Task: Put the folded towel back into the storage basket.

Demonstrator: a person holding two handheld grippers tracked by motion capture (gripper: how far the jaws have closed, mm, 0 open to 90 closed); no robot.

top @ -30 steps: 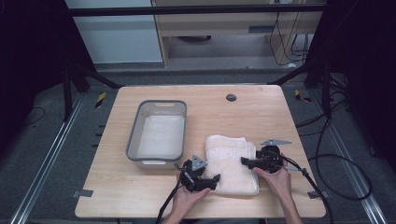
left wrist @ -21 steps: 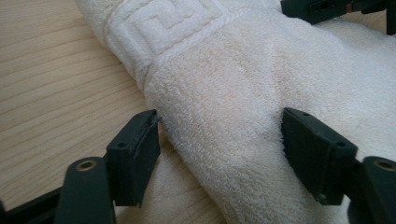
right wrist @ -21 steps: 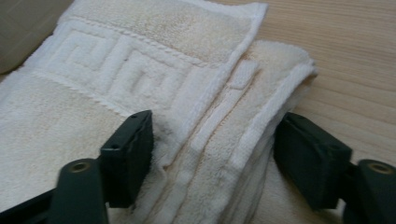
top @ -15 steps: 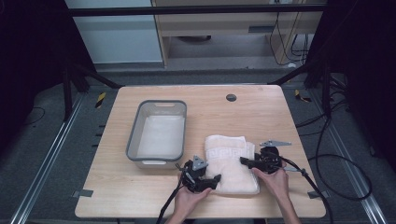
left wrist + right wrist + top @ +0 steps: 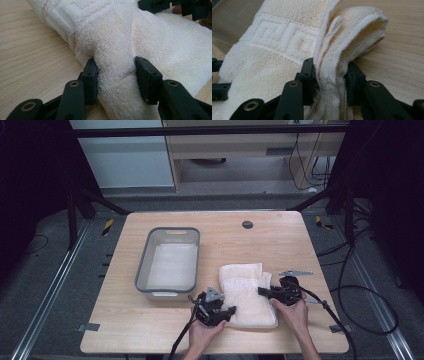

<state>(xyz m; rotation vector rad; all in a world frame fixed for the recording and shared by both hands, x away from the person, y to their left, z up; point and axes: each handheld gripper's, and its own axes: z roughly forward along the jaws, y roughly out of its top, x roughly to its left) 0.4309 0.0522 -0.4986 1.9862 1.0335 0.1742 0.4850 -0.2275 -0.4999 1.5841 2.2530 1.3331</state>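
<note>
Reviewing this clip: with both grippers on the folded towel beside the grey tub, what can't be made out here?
- Folded cream terry towel: its underside, hidden against the light wooden table; layer count unclear.
- Left gripper: the bunch it has just closed on hides the towel edge behind it.
- Right gripper: jaws just closed; pads partly buried in folds.
- Grey plastic tub: its floor is too pale to tell in the high view.

No readable text, label or number anywhere.
</note>
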